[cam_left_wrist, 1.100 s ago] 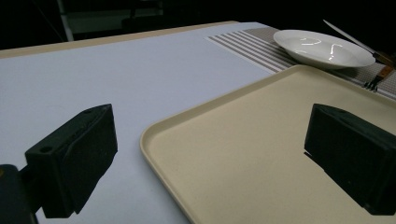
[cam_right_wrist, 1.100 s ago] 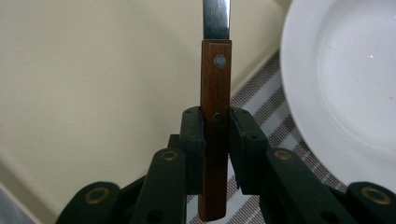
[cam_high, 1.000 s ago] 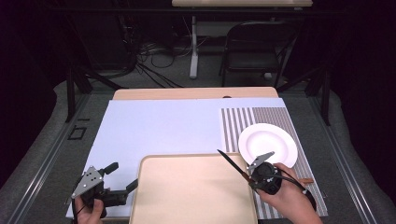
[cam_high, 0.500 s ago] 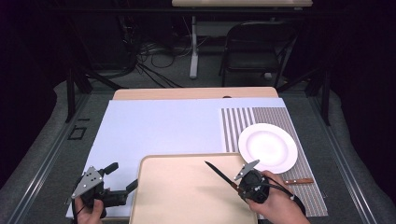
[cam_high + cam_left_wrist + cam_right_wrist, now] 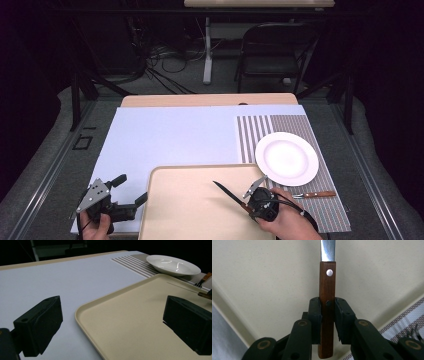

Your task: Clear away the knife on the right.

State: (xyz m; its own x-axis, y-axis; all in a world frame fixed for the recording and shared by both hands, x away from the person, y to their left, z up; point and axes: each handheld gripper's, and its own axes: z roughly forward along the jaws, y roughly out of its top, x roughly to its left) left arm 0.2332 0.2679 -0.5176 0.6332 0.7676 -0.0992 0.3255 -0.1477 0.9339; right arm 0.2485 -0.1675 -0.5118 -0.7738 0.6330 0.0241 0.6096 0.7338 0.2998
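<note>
A knife [image 5: 229, 194] with a wooden handle [image 5: 327, 302] and a steel blade is held by my right gripper [image 5: 250, 206], whose jaws are shut on the handle. It hangs over the right part of the beige tray [image 5: 190, 210], blade pointing up-left in the high view. My left gripper [image 5: 131, 192] rests at the tray's left edge, jaws wide open with the tray's corner [image 5: 82, 312] between them. A white plate [image 5: 286, 158] sits on the striped placemat [image 5: 280, 130], with a fork [image 5: 314, 194] just below it.
A pale blue mat [image 5: 175, 135] covers the table. A folding chair [image 5: 272, 50] and cables stand on the floor behind the table. The fork's tines [image 5: 413, 333] show at the right edge of the right gripper view.
My right gripper has carried the knife leftward and lower, from beside the plate to over the tray. The left gripper has stayed put.
</note>
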